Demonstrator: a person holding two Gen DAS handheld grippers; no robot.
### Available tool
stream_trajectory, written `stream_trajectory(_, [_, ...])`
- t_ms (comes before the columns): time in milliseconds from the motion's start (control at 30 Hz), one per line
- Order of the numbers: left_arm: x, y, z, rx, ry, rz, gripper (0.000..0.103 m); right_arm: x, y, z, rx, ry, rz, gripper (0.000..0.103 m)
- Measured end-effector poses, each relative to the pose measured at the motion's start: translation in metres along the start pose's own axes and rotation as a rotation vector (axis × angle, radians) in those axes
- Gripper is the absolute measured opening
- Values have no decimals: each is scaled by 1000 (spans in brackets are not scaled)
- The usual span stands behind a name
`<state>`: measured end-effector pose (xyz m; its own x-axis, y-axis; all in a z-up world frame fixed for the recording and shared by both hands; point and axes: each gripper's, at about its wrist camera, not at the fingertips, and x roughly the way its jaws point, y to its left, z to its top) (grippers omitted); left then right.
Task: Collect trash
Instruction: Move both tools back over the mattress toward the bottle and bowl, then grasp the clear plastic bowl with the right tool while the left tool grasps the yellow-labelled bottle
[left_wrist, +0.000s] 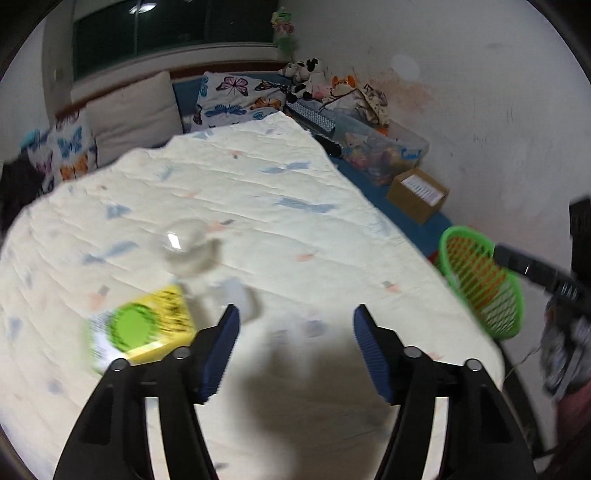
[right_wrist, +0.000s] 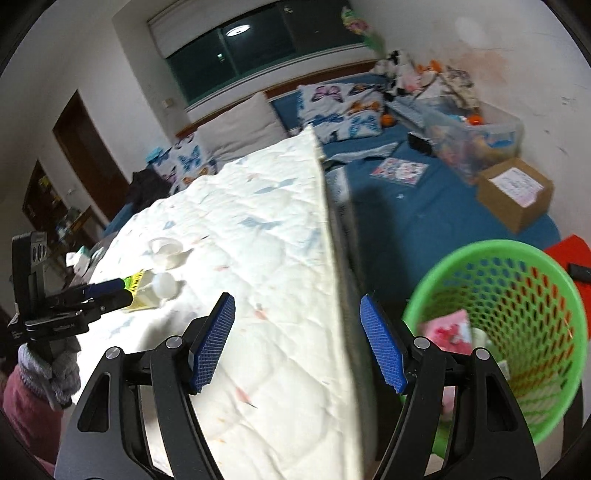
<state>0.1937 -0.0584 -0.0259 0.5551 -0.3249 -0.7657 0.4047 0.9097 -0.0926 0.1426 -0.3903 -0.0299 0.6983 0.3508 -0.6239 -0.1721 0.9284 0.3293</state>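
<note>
- On the left part of the quilt (left_wrist: 280, 192) lies the trash: a yellow box (left_wrist: 144, 328) with a green circle, a white bottle (left_wrist: 240, 295) touching it, and a clear cup (left_wrist: 184, 247) just behind them.
- The left gripper (left_wrist: 295, 347) hangs low over the quilt, its jaws apart and empty. The box is beside its left finger and the bottle is just ahead of that finger's tip.
- I judge the step in hand is the reach for the next piece, probably the bottle or the box. The picture is blurred, so I cannot tell which one.
- The next move calls for bringing the jaws around one piece only, because the three lie close together, and then closing.
- The right gripper (right_wrist: 297, 343) is also wide apart and holds nothing. It hovers over the right edge of the quilt.
- To the right, below that edge, stands the green basket (right_wrist: 546, 280). Inside are a pink wrapper (right_wrist: 448, 332) and something pale, so part of the trash seems already collected.
- The surface is a soft, cream, stitched quilt, raised above a blue bed (right_wrist: 424, 221).
- Further right are a cardboard box (right_wrist: 517, 195) and a clear bin (right_wrist: 476, 144) of toys at the white wall. Butterfly pillows (right_wrist: 340, 107) and a dark window (right_wrist: 251, 48) are behind.
</note>
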Motion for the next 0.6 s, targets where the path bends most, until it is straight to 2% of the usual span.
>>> stream_trajectory(33, [-1, 8, -1, 23, 10, -7, 70, 4, 5, 3, -6, 10, 10, 71])
stream_trajectory(100, [-1, 20, -2, 67, 21, 29, 71, 12, 13, 8, -18, 24, 23, 71])
stream_trajectory(167, [3, 31, -3, 146, 54, 41, 76, 19, 22, 12, -37, 36, 28, 71])
stream_trajectory(267, [6, 45, -3, 222, 80, 78, 77, 32, 37, 18, -63, 58, 41, 71])
stream_trajectory(433, [16, 66, -5, 308, 129, 19, 80, 50, 57, 25, -98, 82, 55, 72])
stream_trajectory(600, [28, 83, -3, 345, 176, -18, 80, 69, 76, 33, -134, 103, 68, 73])
